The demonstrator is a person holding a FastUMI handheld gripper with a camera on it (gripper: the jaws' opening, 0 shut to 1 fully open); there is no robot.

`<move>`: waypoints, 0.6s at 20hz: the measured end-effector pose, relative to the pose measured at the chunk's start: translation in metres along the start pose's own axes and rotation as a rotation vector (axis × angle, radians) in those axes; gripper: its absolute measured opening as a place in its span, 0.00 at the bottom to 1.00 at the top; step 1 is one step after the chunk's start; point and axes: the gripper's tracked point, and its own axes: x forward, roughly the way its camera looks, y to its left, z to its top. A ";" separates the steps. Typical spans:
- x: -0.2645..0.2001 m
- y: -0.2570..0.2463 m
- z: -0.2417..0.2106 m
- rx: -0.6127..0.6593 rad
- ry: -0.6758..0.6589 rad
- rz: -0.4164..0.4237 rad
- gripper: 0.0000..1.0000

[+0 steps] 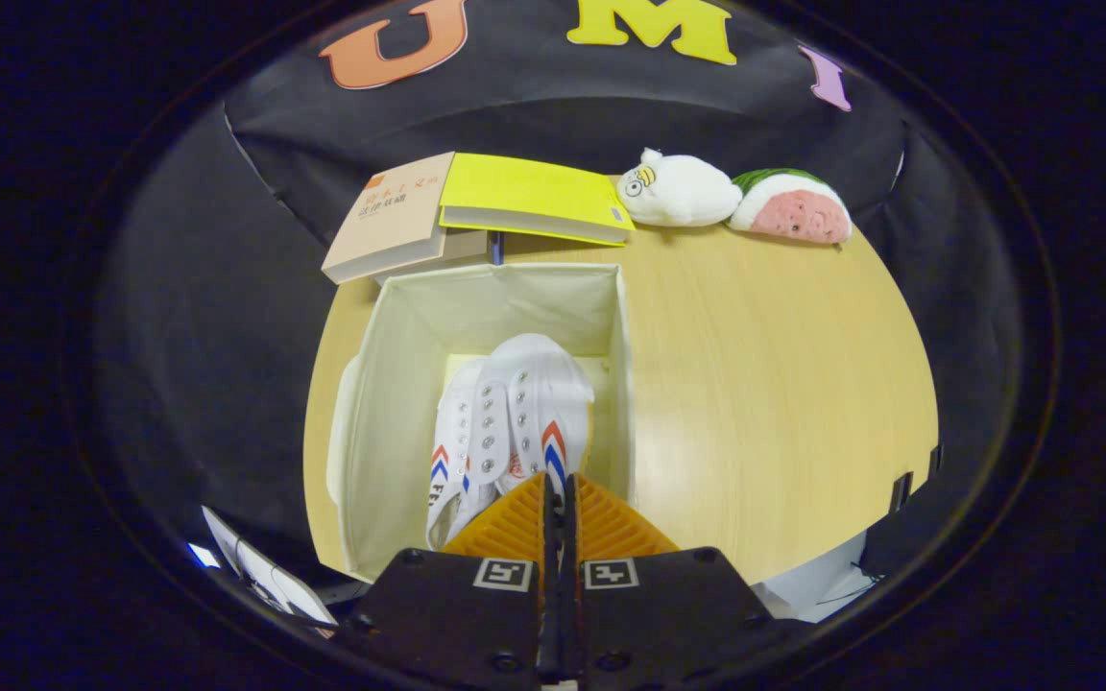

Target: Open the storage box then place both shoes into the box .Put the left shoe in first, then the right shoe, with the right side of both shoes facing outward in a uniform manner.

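An open cream fabric storage box [390,403] stands on the wooden table just ahead of my fingers. Two white canvas shoes with red and blue chevrons lie inside it, toes pointing away from me. The left one [457,432] lies lower against the box floor. The right one [541,393] rests beside and partly over it, its chevron side turned toward the box's right wall. My gripper [558,499] is over the box's near edge, its orange fingers [515,523] pressed almost together on the heel rim of the right shoe.
Beyond the box lie a tan book [390,216] and a yellow book [529,197]. A white plush bird [678,189] and a watermelon plush [793,206] sit at the back right. The box lid [337,432] hangs down its left side. Bare table [764,384] spreads to the right.
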 end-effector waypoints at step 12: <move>-0.020 0.004 0.018 0.082 -0.195 0.059 0.88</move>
